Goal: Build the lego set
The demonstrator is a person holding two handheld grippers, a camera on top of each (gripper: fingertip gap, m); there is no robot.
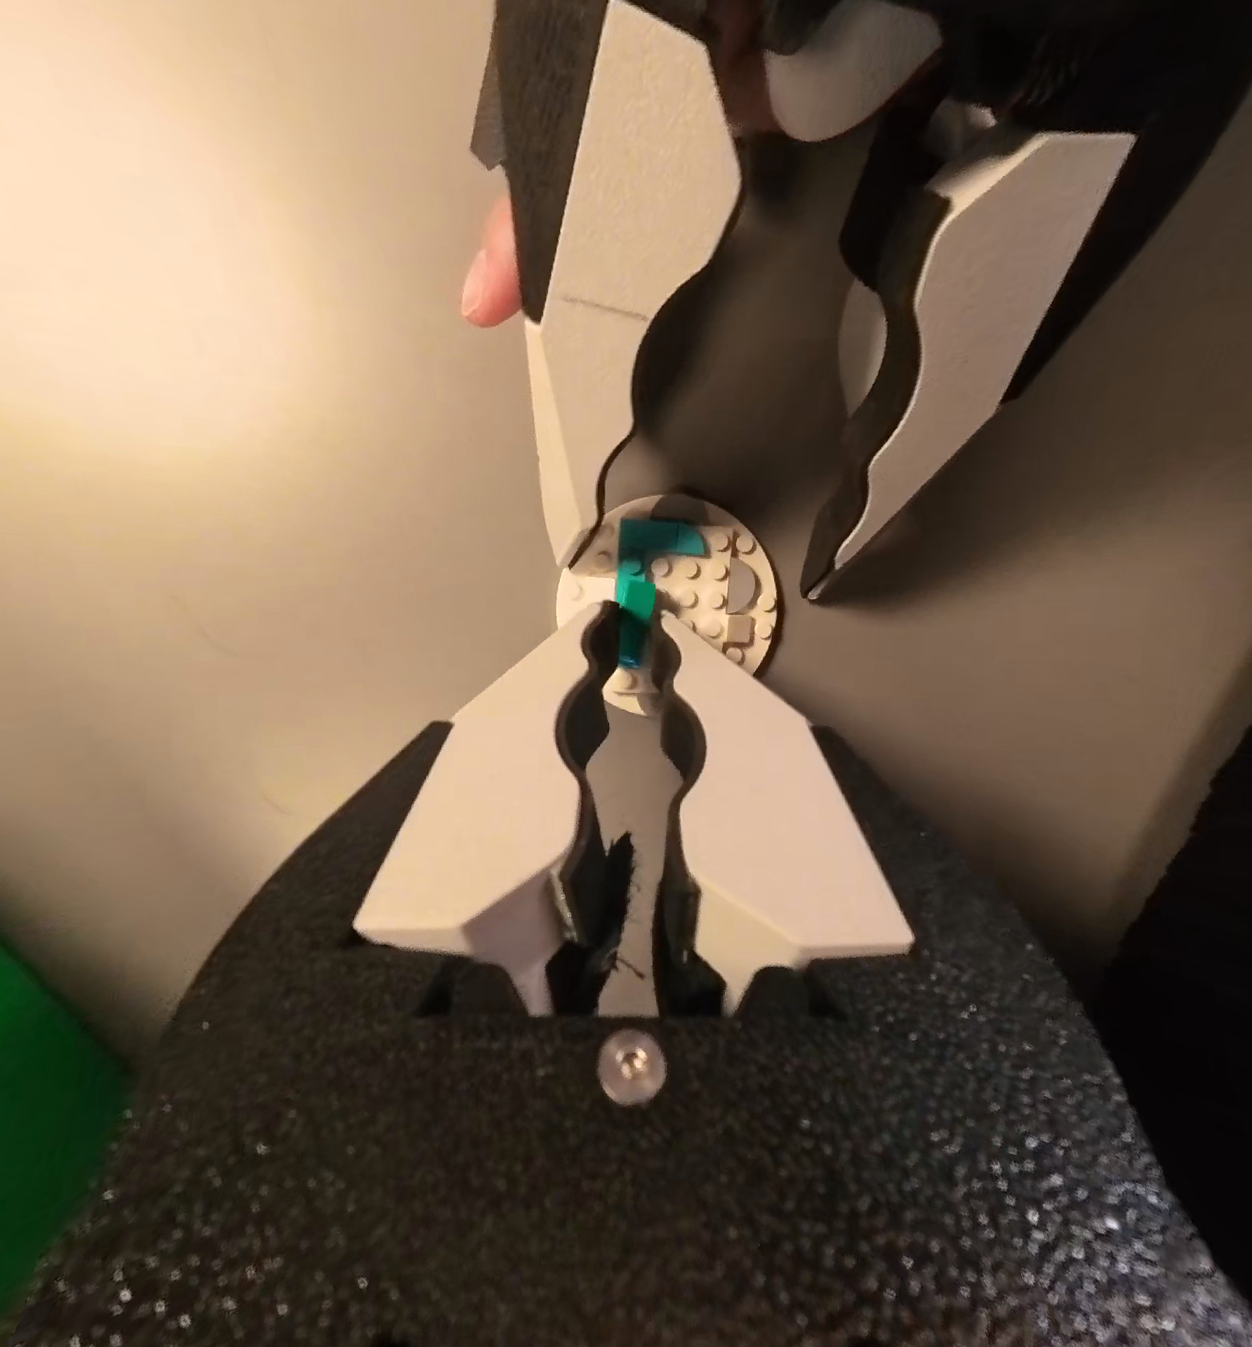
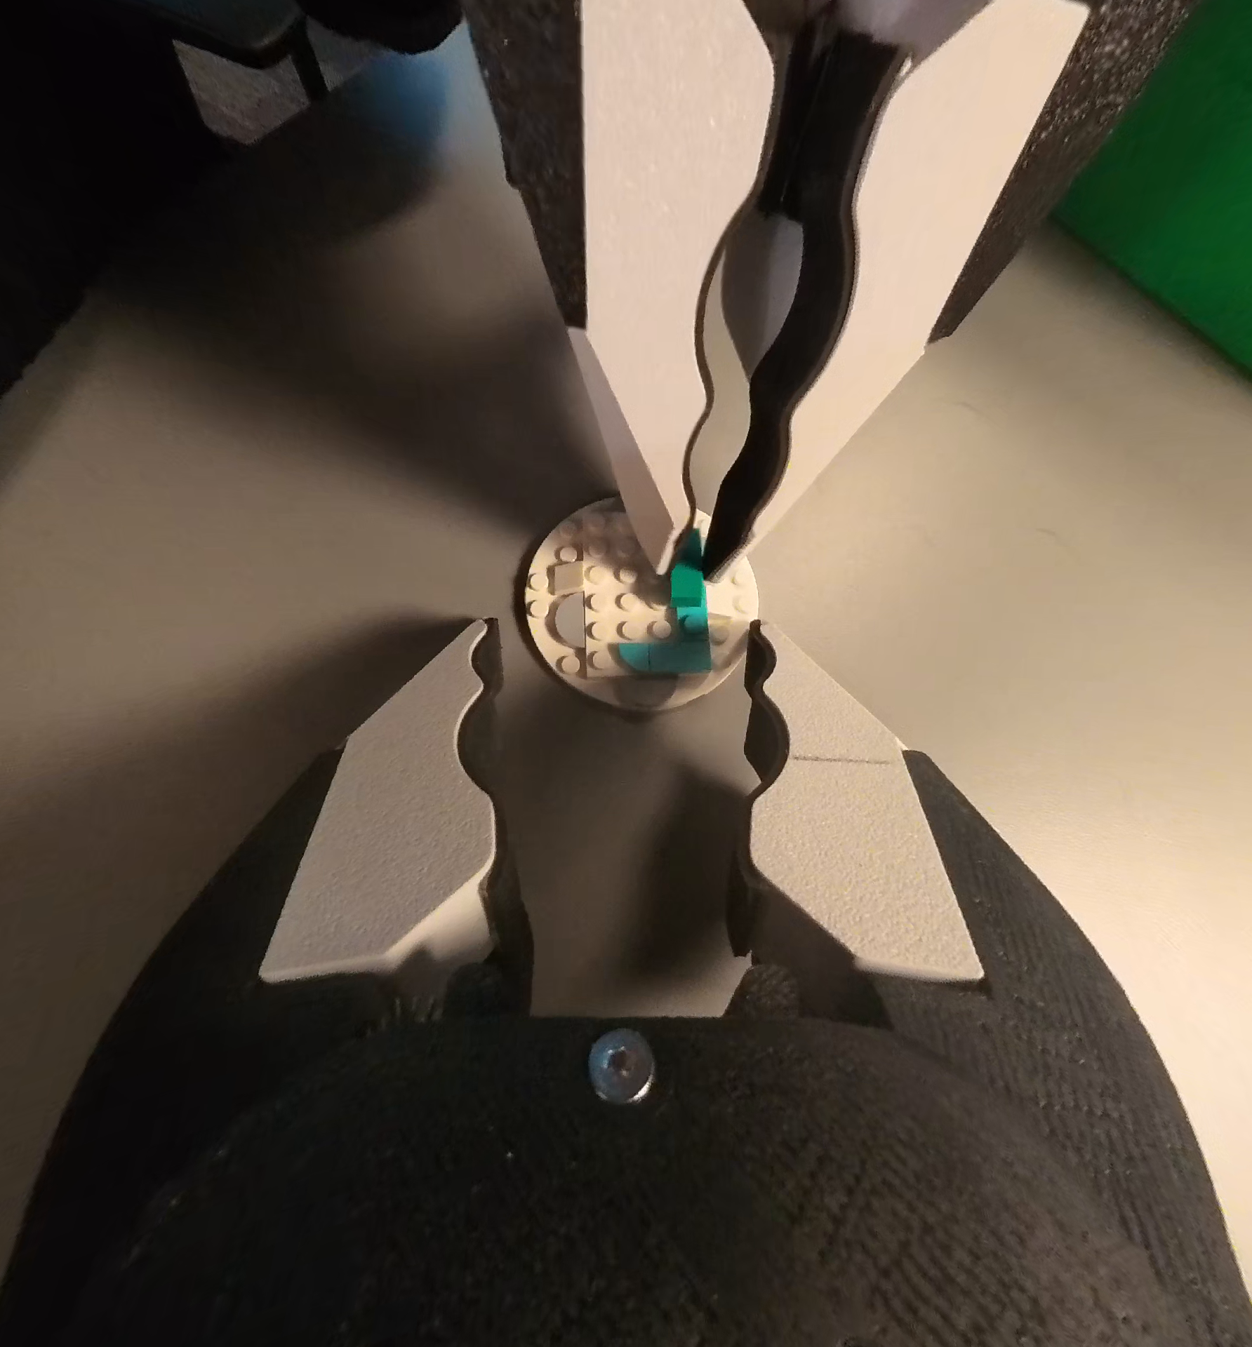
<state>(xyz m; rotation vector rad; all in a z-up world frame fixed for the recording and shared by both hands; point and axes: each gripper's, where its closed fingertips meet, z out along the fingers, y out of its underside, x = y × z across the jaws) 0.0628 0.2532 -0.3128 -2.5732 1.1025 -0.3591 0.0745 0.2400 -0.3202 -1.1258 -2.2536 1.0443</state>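
A round white studded plate (image 1: 769, 605) lies on the pale table, also in the right wrist view (image 2: 594, 539). Teal tiles (image 1: 652, 543) form an L on it, also in the right wrist view (image 2: 670, 652), beside grey tiles (image 2: 568, 619). My left gripper (image 1: 630, 612) is shut on a small teal brick (image 1: 632, 638) and holds it down on the plate beside the L. From the right wrist view it (image 2: 690, 567) reaches in from above with the brick (image 2: 685, 579). My right gripper (image 2: 621, 628) is open, a fingertip on each side of the plate; it also shows in the left wrist view (image 1: 702, 572).
A green object (image 2: 1192, 182) stands at the table's far side, also in the left wrist view (image 1: 18, 1020). A dark object (image 2: 244, 73) sits past the table edge. A person's fingertip (image 1: 492, 277) shows on the right gripper. Left and right tips are no more than a few centimetres apart.
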